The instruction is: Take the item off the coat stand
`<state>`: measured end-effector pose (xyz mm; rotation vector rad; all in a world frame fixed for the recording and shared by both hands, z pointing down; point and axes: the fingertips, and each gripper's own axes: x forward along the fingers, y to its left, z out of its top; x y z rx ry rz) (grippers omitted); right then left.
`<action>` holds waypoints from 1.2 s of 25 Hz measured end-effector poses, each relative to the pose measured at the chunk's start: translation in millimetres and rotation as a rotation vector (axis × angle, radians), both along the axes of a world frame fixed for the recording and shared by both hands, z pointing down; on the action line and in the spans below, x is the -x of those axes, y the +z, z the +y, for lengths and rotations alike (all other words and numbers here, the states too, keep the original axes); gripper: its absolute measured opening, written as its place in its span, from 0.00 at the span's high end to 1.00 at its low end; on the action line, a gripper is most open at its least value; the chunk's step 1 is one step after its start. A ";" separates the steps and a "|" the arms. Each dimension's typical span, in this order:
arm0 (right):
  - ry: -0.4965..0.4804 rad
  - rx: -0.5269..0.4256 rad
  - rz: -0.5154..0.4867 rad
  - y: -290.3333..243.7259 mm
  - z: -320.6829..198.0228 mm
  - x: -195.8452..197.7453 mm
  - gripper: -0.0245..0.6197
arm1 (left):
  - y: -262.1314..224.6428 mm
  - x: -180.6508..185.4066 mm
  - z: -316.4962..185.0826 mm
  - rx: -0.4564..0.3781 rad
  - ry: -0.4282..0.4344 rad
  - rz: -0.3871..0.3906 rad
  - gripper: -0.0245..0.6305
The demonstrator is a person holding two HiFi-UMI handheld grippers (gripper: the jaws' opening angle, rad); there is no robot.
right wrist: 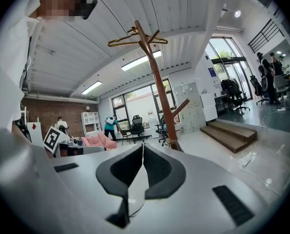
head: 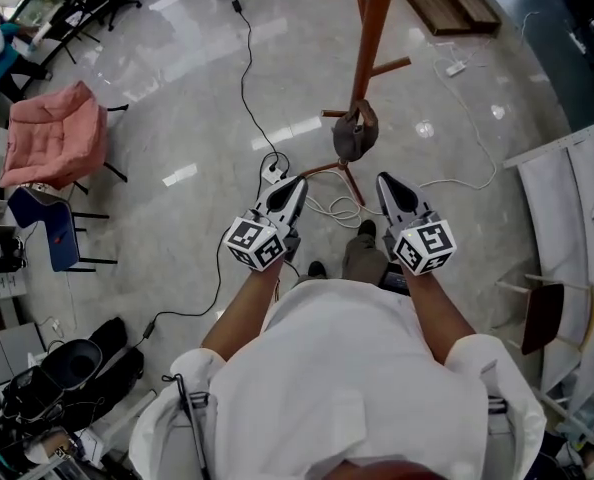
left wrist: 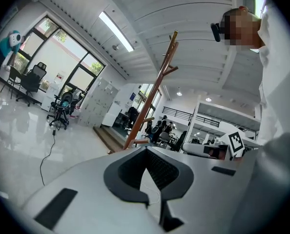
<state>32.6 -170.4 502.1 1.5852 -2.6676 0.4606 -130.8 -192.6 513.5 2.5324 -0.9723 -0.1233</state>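
Observation:
A wooden coat stand (head: pixel 372 28) rises from the glossy floor ahead of me. A dark brown item (head: pixel 356 133), perhaps a cap or bag, hangs from one of its low pegs. My left gripper (head: pixel 299 182) and right gripper (head: pixel 384 179) are held side by side in front of my chest, below and short of the item, touching nothing. Both are shut with nothing between the jaws. The left gripper view shows shut jaw tips (left wrist: pixel 146 149) and the stand (left wrist: pixel 155 89) beyond. In the right gripper view the shut tips (right wrist: pixel 143 144) point toward the stand (right wrist: pixel 155 79), which carries a wooden hanger (right wrist: pixel 135 36) on top.
Cables (head: pixel 245 88) trail over the floor around the stand's feet. A pink chair (head: pixel 55 133) and a blue chair (head: pixel 52 230) stand at the left, with dark bags (head: pixel 67 368) below them. White panels (head: pixel 567 228) lean at the right. A wooden step (head: pixel 457 3) lies behind the stand.

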 end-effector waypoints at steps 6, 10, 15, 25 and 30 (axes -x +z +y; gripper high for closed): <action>-0.032 0.001 -0.005 5.4 -43.4 -45.1 0.92 | -5.8 -39.0 -47.3 -0.008 -0.048 0.010 0.94; -0.052 -0.008 -0.011 3.6 -74.8 -74.9 0.92 | -11.0 -67.5 -69.7 -0.022 -0.062 -0.005 0.94; -0.099 -0.015 -0.022 -3.9 -104.8 -99.5 0.92 | -19.9 -95.7 -92.1 -0.027 -0.103 -0.001 0.94; -0.167 0.020 -0.043 11.3 -118.2 -120.0 0.92 | -15.8 -113.8 -87.0 -0.010 -0.170 -0.015 0.94; -0.183 0.024 -0.057 15.0 -115.9 -115.4 0.92 | -16.8 -103.7 -81.6 -0.023 -0.207 -0.037 0.94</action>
